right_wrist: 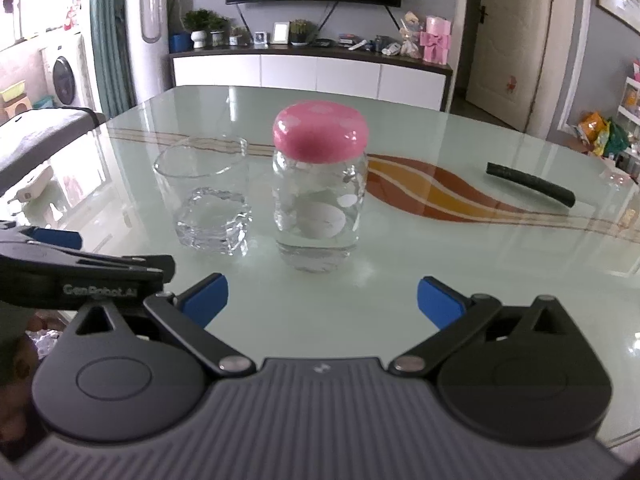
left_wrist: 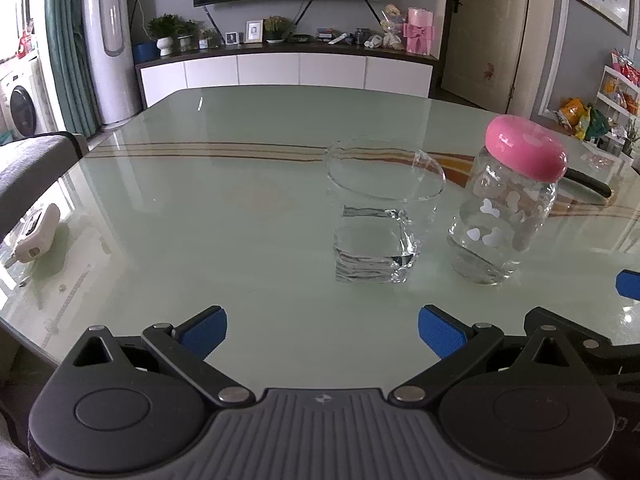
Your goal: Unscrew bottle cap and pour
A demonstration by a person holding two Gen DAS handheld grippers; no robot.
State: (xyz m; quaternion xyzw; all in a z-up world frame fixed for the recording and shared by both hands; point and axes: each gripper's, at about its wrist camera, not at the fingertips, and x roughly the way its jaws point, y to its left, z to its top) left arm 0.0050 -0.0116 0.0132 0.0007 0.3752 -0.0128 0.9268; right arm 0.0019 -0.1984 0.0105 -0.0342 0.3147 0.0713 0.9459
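Centre of the right wrist frame, a clear glass bottle (right_wrist: 320, 208) stands upright on the table (right_wrist: 400, 300), its domed pink cap (right_wrist: 320, 132) still seated on the neck, so the unscrewing looks not yet begun. The bottle is squat and rounded, printed with white shapes, and water sits in its lower part. Just to its left in the frame, close beside it and not clearly touching, is a thick-based glass tumbler (right_wrist: 208, 200), round at the rim and more angular at the foot; it seems empty, though the clear walls make that hard to judge. It probably stands so near in order to keep the pour short.

The right gripper (right_wrist: 322, 300) hovers low at the bottom of the frame, its blue-padded fingers spread wide and holding nothing, lined up with the bottle. The left gripper (left_wrist: 322, 332) is likewise wide open and empty, at the bottom of its own frame, the tumbler ahead and the bottle at right.

The table is glossy pale-green glass with brown and orange curved bands. A dark textured cylinder (right_wrist: 530, 186) lies at right, and a white device (left_wrist: 36, 236) at the left edge of the left wrist frame.
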